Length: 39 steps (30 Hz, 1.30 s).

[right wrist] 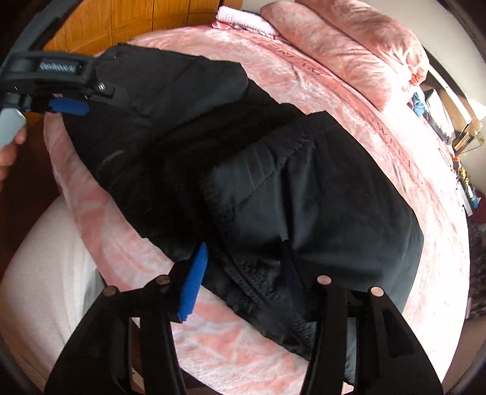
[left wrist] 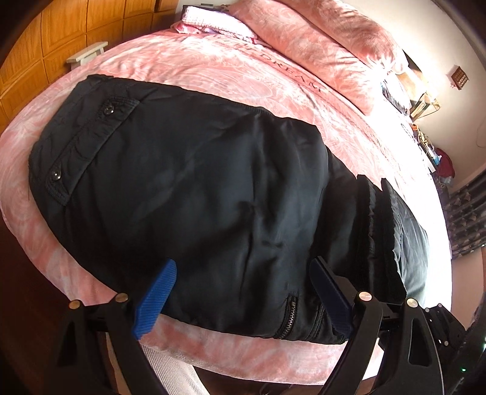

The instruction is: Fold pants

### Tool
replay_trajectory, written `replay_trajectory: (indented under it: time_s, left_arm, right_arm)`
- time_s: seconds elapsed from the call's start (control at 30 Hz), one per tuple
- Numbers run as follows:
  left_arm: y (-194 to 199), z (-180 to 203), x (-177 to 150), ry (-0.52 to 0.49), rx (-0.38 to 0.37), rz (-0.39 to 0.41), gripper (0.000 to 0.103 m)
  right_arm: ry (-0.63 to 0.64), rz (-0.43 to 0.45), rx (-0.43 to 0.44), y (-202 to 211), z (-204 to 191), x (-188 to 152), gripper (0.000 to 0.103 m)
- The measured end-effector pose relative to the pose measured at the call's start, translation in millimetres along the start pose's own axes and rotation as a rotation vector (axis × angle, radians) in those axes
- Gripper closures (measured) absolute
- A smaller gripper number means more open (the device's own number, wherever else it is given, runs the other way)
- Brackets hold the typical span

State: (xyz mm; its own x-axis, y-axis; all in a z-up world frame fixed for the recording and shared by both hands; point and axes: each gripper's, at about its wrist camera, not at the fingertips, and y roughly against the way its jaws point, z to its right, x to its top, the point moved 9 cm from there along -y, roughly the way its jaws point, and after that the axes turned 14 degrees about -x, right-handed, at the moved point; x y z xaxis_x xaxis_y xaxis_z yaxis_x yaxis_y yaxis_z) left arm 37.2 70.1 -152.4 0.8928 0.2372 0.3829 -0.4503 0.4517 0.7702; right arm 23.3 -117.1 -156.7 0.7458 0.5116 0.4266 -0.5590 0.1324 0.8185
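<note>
Black padded pants (left wrist: 197,188) lie folded on a pink bedspread (left wrist: 243,79). The button waistband is at the left in the left wrist view, and a zipper pocket sits near the front edge. My left gripper (left wrist: 243,291) is open, its blue pads (left wrist: 158,297) straddling the near edge of the pants over the zipper. My right gripper (right wrist: 243,273) is open over the hem end of the pants (right wrist: 288,188), with one blue pad (right wrist: 194,282) at the fabric's edge and the other pad hidden in dark cloth. The left gripper also shows in the right wrist view (right wrist: 70,106) at the far left.
A rolled pink quilt (left wrist: 319,39) and a pillow (left wrist: 212,21) lie at the head of the bed. A wooden wardrobe (left wrist: 60,36) stands to the left. A cluttered shelf (left wrist: 425,127) is at the right. A white mattress edge (right wrist: 45,273) shows below the bedspread.
</note>
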Motion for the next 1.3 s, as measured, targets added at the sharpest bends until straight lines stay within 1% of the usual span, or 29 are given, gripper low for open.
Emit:
replay_trajectory:
  time_s: [0.03,0.1,0.17,0.3,0.37,0.43,0.5,0.53,0.6,0.63,0.73,0.77,0.8,0.87,1.0,1.1,1.17,1.23,1.27,1.3]
  left_arm:
    - [0,-1,-1,0.002,0.0,0.0,0.013]
    - [-1,-4,-1,0.012,-0.002,-0.001,0.013]
    - [-1,-6,0,0.027,-0.01,0.003,0.013]
    - [-3,-5,-1,0.026,-0.028,0.001,0.013]
    - [-2,-4,-1,0.017,-0.027,0.002,0.013]
    - [-1,-4,-1,0.016,-0.028,0.002,0.012]
    - [-1,-5,-1,0.017,-0.032,0.002,0.011]
    - [-1,-5,-2,0.017,-0.032,0.002,0.011]
    - [-2,-7,-3,0.019,-0.033,0.003,0.011]
    - [-2,-8,-3,0.023,-0.034,0.004,0.011]
    - [-2,-12,-4,0.035,-0.038,0.009,0.01]
    - [-2,-13,-4,0.04,-0.04,0.01,0.01]
    - [-2,-14,-4,0.043,-0.041,0.011,0.01]
    - [-2,-15,-5,0.048,-0.041,0.01,0.01]
    - [0,-16,-6,0.039,-0.033,0.006,0.01]
    - [0,-17,-6,0.046,-0.029,0.01,0.01]
    - [0,-16,-6,0.051,-0.031,0.011,0.01]
    - [0,-14,-7,0.047,-0.031,0.005,0.01]
    - [-1,-13,-7,0.042,-0.03,0.002,0.01]
    - [-2,-12,-7,0.036,-0.029,-0.002,0.01]
  right_arm:
    - [-0.035,0.017,0.025,8,2,2,0.047]
    - [-0.105,0.034,0.071,18,6,8,0.044]
    - [-0.153,0.023,0.1,19,9,13,0.044]
    - [-0.171,-0.021,0.088,4,6,20,0.045]
    - [-0.175,-0.034,0.087,-2,2,23,0.048]
    - [-0.18,-0.054,0.065,-10,2,25,0.068]
    - [-0.207,-0.07,0.081,-14,1,26,0.087]
    - [-0.219,-0.076,0.09,-15,3,27,0.09]
    - [-0.213,-0.064,0.121,-10,2,32,0.091]
    - [-0.206,-0.057,0.159,-6,-1,34,0.091]
    - [-0.173,-0.022,0.344,17,-24,38,0.092]
    - [-0.144,-0.019,0.374,22,-34,37,0.092]
    - [-0.127,-0.019,0.369,23,-42,36,0.092]
    - [-0.119,-0.017,0.314,17,-45,37,0.092]
    - [-0.22,-0.031,0.319,9,-31,42,0.092]
    - [-0.216,-0.046,0.323,7,-31,45,0.09]
    - [-0.183,-0.069,0.317,0,-37,45,0.084]
    - [-0.181,-0.072,0.332,-1,-40,44,0.077]
    - [-0.185,-0.073,0.337,0,-40,43,0.072]
    - [-0.198,-0.082,0.356,2,-39,41,0.06]
